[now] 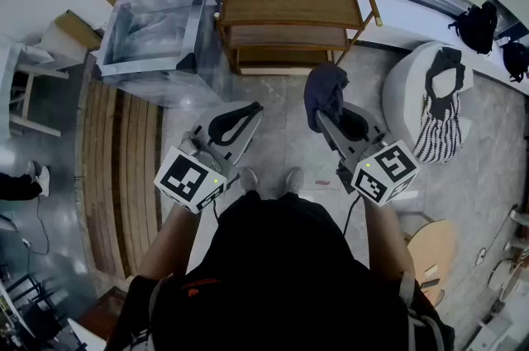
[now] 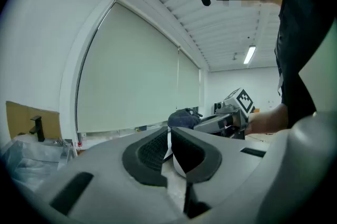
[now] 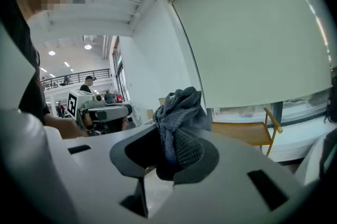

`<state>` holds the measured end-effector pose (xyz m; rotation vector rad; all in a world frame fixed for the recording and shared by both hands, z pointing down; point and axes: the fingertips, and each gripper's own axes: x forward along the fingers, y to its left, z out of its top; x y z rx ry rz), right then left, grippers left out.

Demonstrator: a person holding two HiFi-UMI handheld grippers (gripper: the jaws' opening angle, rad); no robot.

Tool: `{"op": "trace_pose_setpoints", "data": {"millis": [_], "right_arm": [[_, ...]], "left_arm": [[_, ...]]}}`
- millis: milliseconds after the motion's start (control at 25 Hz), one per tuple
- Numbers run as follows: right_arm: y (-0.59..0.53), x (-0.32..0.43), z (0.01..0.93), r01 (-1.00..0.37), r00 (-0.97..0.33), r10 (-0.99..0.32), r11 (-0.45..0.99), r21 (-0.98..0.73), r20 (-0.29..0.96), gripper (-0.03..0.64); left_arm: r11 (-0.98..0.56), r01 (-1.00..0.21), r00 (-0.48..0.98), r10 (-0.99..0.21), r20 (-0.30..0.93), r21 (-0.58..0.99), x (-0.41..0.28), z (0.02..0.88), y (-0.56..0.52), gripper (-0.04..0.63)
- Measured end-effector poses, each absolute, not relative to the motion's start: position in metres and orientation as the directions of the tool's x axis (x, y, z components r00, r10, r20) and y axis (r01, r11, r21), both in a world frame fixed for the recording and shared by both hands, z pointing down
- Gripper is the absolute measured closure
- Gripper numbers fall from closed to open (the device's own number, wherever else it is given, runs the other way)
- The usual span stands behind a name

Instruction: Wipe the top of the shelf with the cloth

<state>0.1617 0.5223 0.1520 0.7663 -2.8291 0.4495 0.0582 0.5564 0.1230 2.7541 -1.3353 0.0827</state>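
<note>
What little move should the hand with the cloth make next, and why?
Probably carry the right gripper forward until the cloth rests on the top board of the wooden shelf. The cloth is pinched in its jaws, but it hangs short of the shelf and does not touch it. The left gripper holds nothing, so it can wait.

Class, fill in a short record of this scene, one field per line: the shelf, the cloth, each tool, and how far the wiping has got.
shelf: wooden, tiered, stands by the window wall
cloth: dark, bunched, held in the air short of the shelf
left tool: jaws together, nothing held
right tool: shut on the cloth
wiping: not yet begun; the cloth is not touching the shelf top
</note>
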Motion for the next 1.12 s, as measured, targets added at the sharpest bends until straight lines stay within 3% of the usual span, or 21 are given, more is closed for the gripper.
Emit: {"op": "trace_pose_setpoints", "data": {"millis": [1120], "right_arm": [[0.512, 0.241, 0.161, -0.516, -0.854, -0.47, 0.819, -0.25, 0.221, 0.531]], "left_arm": [[-0.569, -0.822, 0.57, -0.817, 0.083, 0.035, 0.124, 0.13, 0.557, 0.561]]}}
